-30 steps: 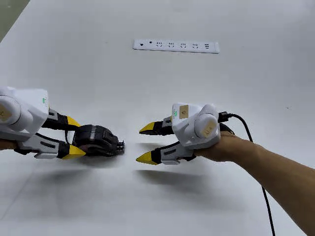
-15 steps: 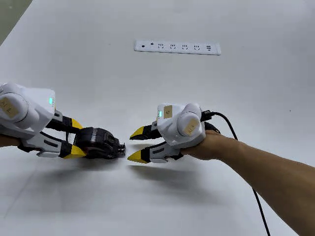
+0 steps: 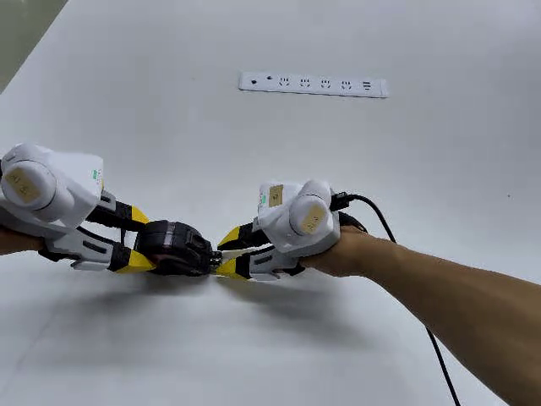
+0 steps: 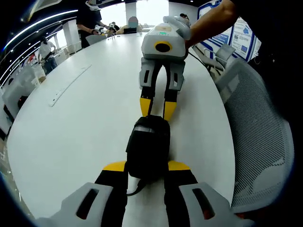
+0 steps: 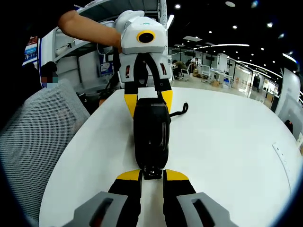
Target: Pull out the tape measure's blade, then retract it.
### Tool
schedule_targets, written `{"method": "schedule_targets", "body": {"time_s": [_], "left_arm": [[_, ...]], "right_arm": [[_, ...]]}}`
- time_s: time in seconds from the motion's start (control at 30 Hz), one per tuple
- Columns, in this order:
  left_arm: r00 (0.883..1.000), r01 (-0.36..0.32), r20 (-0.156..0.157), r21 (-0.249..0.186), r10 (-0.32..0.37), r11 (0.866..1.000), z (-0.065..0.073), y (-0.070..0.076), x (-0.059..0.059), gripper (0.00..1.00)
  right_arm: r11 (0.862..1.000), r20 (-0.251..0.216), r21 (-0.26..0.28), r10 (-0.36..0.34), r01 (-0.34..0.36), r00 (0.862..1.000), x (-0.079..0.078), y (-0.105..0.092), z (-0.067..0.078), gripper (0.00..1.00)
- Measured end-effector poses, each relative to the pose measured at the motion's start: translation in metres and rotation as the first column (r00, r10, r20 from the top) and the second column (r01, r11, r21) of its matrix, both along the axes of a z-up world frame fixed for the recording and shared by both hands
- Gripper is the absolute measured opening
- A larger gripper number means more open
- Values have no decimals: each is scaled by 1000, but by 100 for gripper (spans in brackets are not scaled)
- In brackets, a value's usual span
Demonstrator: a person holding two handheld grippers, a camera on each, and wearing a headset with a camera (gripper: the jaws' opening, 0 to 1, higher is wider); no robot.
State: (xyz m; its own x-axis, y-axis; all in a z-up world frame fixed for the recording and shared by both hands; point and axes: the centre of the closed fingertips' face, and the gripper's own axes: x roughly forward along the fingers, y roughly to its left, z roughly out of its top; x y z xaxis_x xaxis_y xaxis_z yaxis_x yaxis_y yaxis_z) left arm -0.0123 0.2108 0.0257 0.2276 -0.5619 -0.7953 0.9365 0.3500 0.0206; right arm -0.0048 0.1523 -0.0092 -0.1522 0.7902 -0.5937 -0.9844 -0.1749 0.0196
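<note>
White bench [image 3: 254, 355]. My left hand-held gripper [image 3: 138, 240] clamps the tape measure [image 3: 173, 248]; my right hand-held gripper [image 3: 226, 252] flanks the blade tip [image 5: 152, 173], grip unconfirmed. Risk: tip slips when pulled.

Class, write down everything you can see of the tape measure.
The tape measure is a chunky black case of rubbery-looking plastic, lying low on the white table. The left gripper clamps its rear sides, and a thin black strap curls out behind it. At the front, the right gripper has its jaws pinched on the small blade tab. Little or no blade is drawn out yet.
</note>
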Motion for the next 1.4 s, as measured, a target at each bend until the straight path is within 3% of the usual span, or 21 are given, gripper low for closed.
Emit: {"method": "schedule_targets", "body": {"time_s": [0.33, 0.83, 1.4], "left_arm": [[1000, -7, -3, -4, 7, 1000, 0, 0, 0, 23], [1000, -24, -11, -22, 24, 999, 0, 2, 0, 23], [1000, -25, -18, -26, 24, 999, 0, 2, 0, 22]], "right_arm": [[1000, -1, -11, -4, 4, 1000, -1, 3, -5, 12], [999, 53, -27, 33, -31, 998, -1, 3, -5, 8], [998, 54, -45, 43, -40, 998, 1, -7, -5, 8]]}}
